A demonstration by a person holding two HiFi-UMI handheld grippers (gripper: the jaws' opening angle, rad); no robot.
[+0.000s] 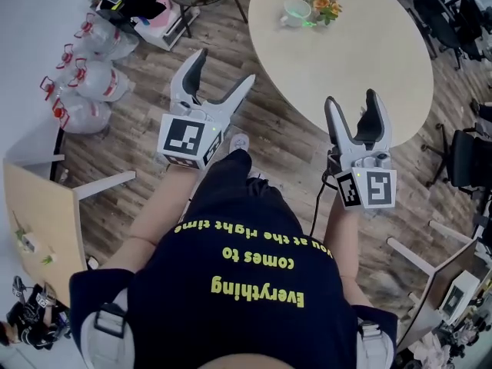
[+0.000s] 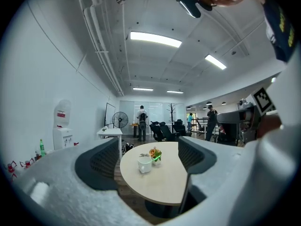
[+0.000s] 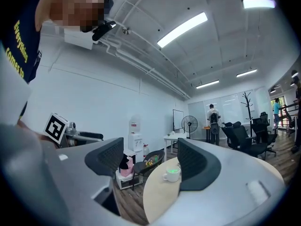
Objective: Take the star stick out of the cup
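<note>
A white cup [image 1: 296,11] stands on the far side of the round beige table [image 1: 361,60], next to a small bunch of orange flowers [image 1: 324,6]. A green glowing piece [image 1: 307,22] shows at the cup's rim; its shape is too small to tell. My left gripper [image 1: 225,66] hovers open over the wooden floor, left of the table. Over the table's near edge, my right gripper [image 1: 352,98] is open too. Neither holds anything. The left gripper view has the cup [image 2: 144,164] far ahead between the jaws of the left gripper [image 2: 149,145]. The right gripper view frames the cup [image 3: 172,174] beside the inner jaw of the right gripper [image 3: 150,147].
Large water jugs [image 1: 92,83] lie on the floor at the left. A wooden desk [image 1: 34,206] stands at the near left and dark office chairs [image 1: 469,160] at the right. A water dispenser [image 2: 62,128], a fan [image 2: 119,120] and distant people occupy the room's far end.
</note>
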